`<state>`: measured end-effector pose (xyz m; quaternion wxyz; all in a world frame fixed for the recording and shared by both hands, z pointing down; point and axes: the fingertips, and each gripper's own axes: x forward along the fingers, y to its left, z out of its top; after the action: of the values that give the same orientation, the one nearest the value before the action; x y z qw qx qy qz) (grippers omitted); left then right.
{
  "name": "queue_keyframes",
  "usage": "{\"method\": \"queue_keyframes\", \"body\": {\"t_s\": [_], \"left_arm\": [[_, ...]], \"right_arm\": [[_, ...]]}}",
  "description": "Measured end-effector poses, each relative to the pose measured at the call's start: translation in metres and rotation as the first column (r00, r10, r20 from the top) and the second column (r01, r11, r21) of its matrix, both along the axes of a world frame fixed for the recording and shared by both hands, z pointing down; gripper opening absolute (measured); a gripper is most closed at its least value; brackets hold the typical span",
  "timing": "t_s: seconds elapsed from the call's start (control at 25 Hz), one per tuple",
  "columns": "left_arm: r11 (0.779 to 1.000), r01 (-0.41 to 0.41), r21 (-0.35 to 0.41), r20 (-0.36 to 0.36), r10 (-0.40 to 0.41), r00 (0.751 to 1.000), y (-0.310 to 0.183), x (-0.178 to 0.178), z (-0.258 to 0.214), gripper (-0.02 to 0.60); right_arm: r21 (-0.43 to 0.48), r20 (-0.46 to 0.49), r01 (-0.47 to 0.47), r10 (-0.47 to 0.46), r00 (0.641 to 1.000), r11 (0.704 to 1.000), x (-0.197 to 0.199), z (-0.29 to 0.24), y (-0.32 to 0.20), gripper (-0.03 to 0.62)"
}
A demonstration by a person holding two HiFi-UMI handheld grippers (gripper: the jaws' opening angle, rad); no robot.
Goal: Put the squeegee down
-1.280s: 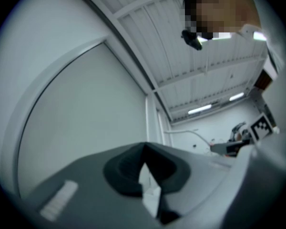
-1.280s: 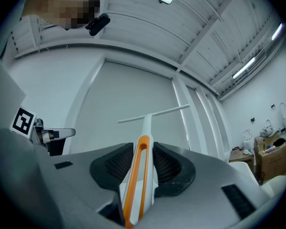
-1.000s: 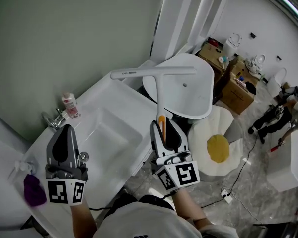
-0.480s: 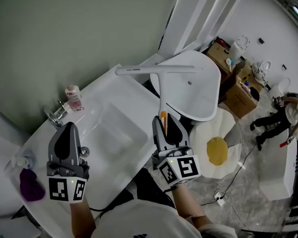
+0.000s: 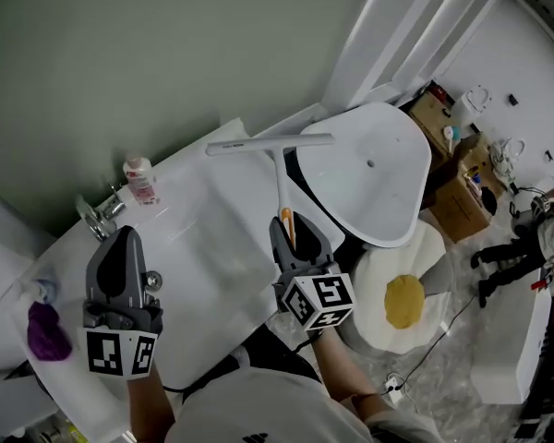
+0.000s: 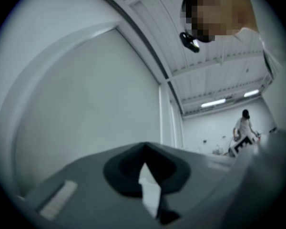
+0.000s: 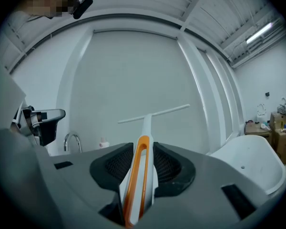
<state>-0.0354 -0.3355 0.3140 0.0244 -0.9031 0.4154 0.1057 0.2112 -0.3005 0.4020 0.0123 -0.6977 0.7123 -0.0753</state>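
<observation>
The white squeegee point(image 5: 275, 160) has a long T-shaped blade and an orange-trimmed handle. My right gripper point(image 5: 294, 233) is shut on that handle and holds it about level, with the blade out over the right end of the white sink counter point(image 5: 223, 187) near the grey wall. In the right gripper view the handle point(image 7: 139, 175) runs between the dark pads point(image 7: 168, 165) and the blade point(image 7: 155, 113) stands ahead. My left gripper point(image 5: 121, 247) hovers over the counter's left part with its jaws together. A white sliver point(image 6: 148, 191) shows between them; I cannot tell what it is.
A chrome faucet point(image 5: 98, 216) and a small pink-labelled bottle point(image 5: 139, 180) stand at the counter's back. A purple cloth point(image 5: 43, 330) lies at far left. To the right are a white tub-shaped basin point(image 5: 374, 178), an egg-shaped mat point(image 5: 404, 301) and cardboard boxes point(image 5: 462, 192).
My right gripper has come down and leftward with the squeegee, bringing the blade from beside the white basin to above the counter. The left gripper has sunk slightly.
</observation>
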Motion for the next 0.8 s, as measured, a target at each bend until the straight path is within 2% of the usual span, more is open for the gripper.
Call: {"method": "queue_keyframes", "body": {"t_s": [0.36, 0.8], "left_arm": [[0.995, 0.102, -0.015, 0.02, -0.102, 0.995, -0.011, 0.013, 0.003, 0.008], [0.969, 0.241, -0.05, 0.065, -0.238, 0.969, -0.02, 0.027, 0.014, 0.006]], "right_arm": [[-0.148, 0.056, 0.135, -0.128, 0.99, 0.98, 0.018, 0.058, -0.05, 0.132], [-0.275, 0.128, 0.293, -0.267, 0.955, 0.916, 0.026, 0.116, -0.103, 0.132]]}}
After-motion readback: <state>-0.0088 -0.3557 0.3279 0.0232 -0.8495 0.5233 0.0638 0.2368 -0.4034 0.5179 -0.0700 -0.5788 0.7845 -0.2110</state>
